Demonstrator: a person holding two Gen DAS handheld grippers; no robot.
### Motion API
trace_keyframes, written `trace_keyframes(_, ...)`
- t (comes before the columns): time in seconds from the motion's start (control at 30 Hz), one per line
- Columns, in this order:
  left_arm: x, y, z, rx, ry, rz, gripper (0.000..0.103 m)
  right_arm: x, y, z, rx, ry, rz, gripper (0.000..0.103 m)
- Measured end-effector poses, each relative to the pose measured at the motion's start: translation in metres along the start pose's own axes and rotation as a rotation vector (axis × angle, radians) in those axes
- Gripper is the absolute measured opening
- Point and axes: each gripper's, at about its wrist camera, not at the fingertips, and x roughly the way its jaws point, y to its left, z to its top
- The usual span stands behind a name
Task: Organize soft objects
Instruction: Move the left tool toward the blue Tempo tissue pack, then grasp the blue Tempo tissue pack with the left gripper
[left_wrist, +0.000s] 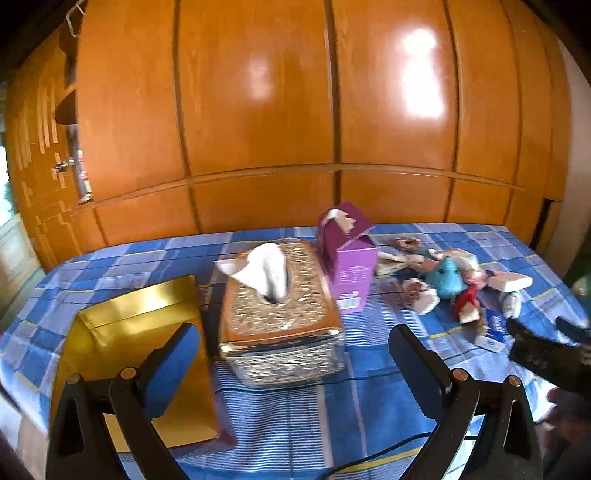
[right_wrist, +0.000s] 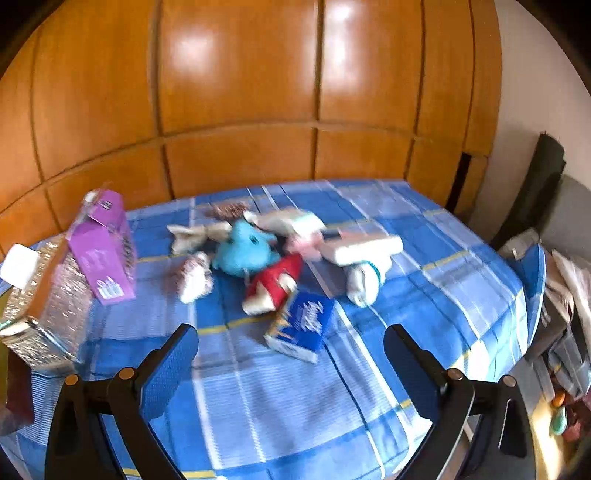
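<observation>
Both the left gripper (left_wrist: 291, 354) and the right gripper (right_wrist: 290, 350) hover with fingers apart and empty. The soft toys (right_wrist: 243, 251) lie heaped mid-table, near the purple box (right_wrist: 101, 243). A grab may catch several tangled pieces together, or the blue packet (right_wrist: 301, 325) instead.

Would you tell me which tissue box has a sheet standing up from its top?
The ornate gold box; the purple box beside it shows only a small tuft.
</observation>
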Motion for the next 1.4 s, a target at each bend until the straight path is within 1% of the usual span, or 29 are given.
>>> trace_keyframes(0.1, 0.006, -0.010, 0.005, 0.031, 0.041, -0.083, 0.103, 0.014, -0.010, -0.010, 0.002, 0.086, -0.012, 0.102)
trace_keyframes(0.13, 0.009, -0.014, 0.007, 0.047, 0.058, -0.109, 0.103, 0.023, -0.014, -0.016, -0.003, 0.132, -0.021, 0.102)
trace_keyframes(0.23, 0.024, -0.036, 0.011, 0.113, 0.129, -0.207, 0.103, 0.037, -0.029, -0.031, 0.015, 0.207, -0.040, 0.102)
trace_keyframes(0.3, 0.033, -0.050, 0.013, 0.151, 0.149, -0.233, 0.103, 0.045, -0.040, -0.039, 0.032, 0.251, -0.061, 0.102)
trace_keyframes(0.4, 0.047, -0.076, 0.016, 0.212, 0.180, -0.303, 0.103, 0.055, -0.051, -0.046, 0.056, 0.283, -0.070, 0.102)
trace_keyframes(0.47, 0.056, -0.095, 0.017, 0.254, 0.206, -0.350, 0.103, 0.057, -0.055, -0.050, 0.065, 0.320, -0.063, 0.102)
trace_keyframes(0.53, 0.068, -0.112, 0.020, 0.269, 0.242, -0.396, 0.103, 0.062, -0.056, -0.054, 0.072, 0.341, -0.050, 0.102)
trace_keyframes(0.63, 0.089, -0.141, 0.023, 0.288, 0.305, -0.487, 0.103, 0.069, -0.058, -0.059, 0.087, 0.376, -0.036, 0.102)
trace_keyframes(0.7, 0.098, -0.160, 0.023, 0.324, 0.311, -0.495, 0.102, 0.075, -0.059, -0.062, 0.103, 0.410, -0.034, 0.102)
trace_keyframes(0.77, 0.107, -0.180, 0.023, 0.366, 0.321, -0.520, 0.102, 0.077, -0.062, -0.065, 0.129, 0.424, -0.011, 0.102)
trace_keyframes(0.8, 0.115, -0.192, 0.023, 0.386, 0.344, -0.544, 0.100, 0.077, -0.064, -0.065, 0.133, 0.426, -0.006, 0.102)
trace_keyframes(0.83, 0.120, -0.201, 0.022, 0.396, 0.364, -0.565, 0.095, 0.078, -0.065, -0.065, 0.133, 0.427, -0.003, 0.102)
trace_keyframes(0.93, 0.141, -0.233, 0.015, 0.431, 0.440, -0.639, 0.091, 0.079, -0.070, -0.067, 0.158, 0.444, 0.012, 0.102)
trace_keyframes(0.97, 0.146, -0.239, 0.013, 0.438, 0.459, -0.652, 0.089, 0.080, -0.071, -0.068, 0.158, 0.446, 0.016, 0.102)
trace_keyframes(1.0, 0.153, -0.247, 0.010, 0.442, 0.487, -0.666, 0.084, 0.081, -0.073, -0.068, 0.164, 0.448, 0.016, 0.102)
trace_keyframes(1.07, 0.164, -0.258, 0.004, 0.444, 0.544, -0.687, 0.080, 0.083, -0.080, -0.068, 0.180, 0.459, 0.015, 0.102)
trace_keyframes(1.13, 0.172, -0.267, -0.001, 0.446, 0.577, -0.691, 0.080, 0.084, -0.086, -0.067, 0.157, 0.449, -0.002, 0.102)
trace_keyframes(1.23, 0.183, -0.279, -0.010, 0.457, 0.619, -0.685, 0.076, 0.081, -0.097, -0.067, 0.154, 0.433, -0.035, 0.102)
trace_keyframes(1.3, 0.188, -0.285, -0.015, 0.465, 0.634, -0.668, 0.075, 0.080, -0.106, -0.064, 0.169, 0.415, -0.047, 0.102)
trace_keyframes(1.37, 0.191, -0.291, -0.020, 0.485, 0.632, -0.644, 0.071, 0.079, -0.112, -0.062, 0.181, 0.402, -0.055, 0.102)
trace_keyframes(1.4, 0.189, -0.294, -0.021, 0.503, 0.604, -0.618, 0.058, 0.082, -0.114, -0.059, 0.182, 0.401, -0.058, 0.102)
